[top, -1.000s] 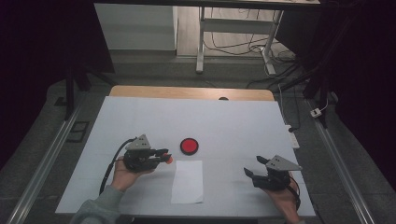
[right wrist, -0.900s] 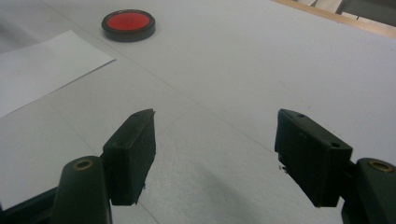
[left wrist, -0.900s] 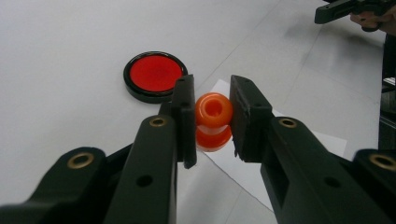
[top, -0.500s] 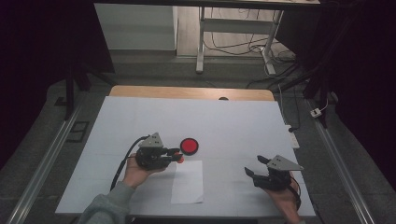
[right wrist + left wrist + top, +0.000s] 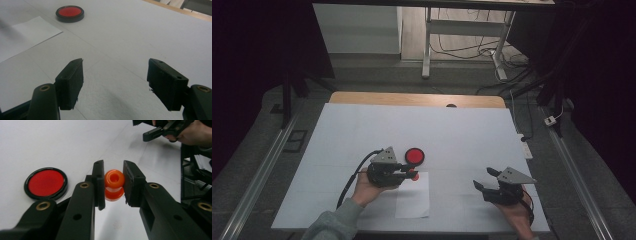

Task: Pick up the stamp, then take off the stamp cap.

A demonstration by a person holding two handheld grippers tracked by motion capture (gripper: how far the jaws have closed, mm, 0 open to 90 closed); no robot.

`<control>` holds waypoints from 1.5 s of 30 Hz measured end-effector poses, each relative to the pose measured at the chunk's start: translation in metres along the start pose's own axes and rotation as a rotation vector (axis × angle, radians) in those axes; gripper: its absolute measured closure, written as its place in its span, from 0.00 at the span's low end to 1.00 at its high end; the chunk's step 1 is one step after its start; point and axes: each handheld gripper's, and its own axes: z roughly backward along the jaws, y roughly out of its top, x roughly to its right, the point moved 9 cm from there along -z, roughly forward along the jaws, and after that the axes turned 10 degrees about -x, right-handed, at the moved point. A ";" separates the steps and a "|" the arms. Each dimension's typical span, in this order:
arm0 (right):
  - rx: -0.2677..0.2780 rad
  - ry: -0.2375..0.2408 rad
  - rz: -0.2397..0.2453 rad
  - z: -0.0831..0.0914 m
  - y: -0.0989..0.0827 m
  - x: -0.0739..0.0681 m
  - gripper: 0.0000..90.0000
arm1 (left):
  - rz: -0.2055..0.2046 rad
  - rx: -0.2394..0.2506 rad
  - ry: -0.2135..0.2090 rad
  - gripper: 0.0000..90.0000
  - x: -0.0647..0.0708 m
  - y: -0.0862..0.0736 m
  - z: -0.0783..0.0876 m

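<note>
An orange knob-shaped piece (image 5: 114, 185) with a hollow round top sits between the jaws of my left gripper (image 5: 113, 182), which is shut on it. In the high view the left gripper (image 5: 412, 175) lies level, and the orange piece (image 5: 413, 176) is over the top edge of a white paper sheet (image 5: 413, 202). Just beyond it is a red disc with a black rim (image 5: 414, 156), apart from the jaws and left of them in the left gripper view (image 5: 46, 183). My right gripper (image 5: 483, 178) rests at the right, open with nothing between its jaws (image 5: 115, 75).
The white table cover (image 5: 462, 135) ends in a wooden strip (image 5: 417, 99) at the back. The right gripper view shows the red disc (image 5: 69, 12) and the paper sheet (image 5: 25, 35) far off to its left. Metal rails run along both table sides.
My left gripper has moved to the right with the orange piece in it, ending at the paper's top edge near the red disc. The right gripper has stayed still.
</note>
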 end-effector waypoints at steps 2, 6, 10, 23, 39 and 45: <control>0.001 0.000 0.000 0.000 0.000 0.000 0.32 | 0.005 -0.001 -0.011 0.80 0.001 0.000 -0.002; -0.002 -0.004 -0.002 0.000 0.000 0.001 0.32 | 0.007 -0.012 -0.016 0.80 0.001 -0.002 -0.007; -0.003 -0.009 -0.002 0.000 0.000 0.001 0.32 | 0.002 -0.015 -0.021 0.80 0.003 -0.002 -0.009; 0.006 0.001 -0.002 -0.001 0.003 -0.001 0.32 | 0.008 -0.017 -0.015 0.80 0.003 -0.002 -0.012; 0.001 0.031 0.026 -0.009 0.011 -0.014 0.33 | 0.014 -0.014 -0.015 0.80 0.001 -0.002 -0.013; 0.026 0.065 0.019 -0.013 0.021 -0.023 0.33 | 0.014 -0.013 -0.016 0.80 0.001 -0.001 -0.014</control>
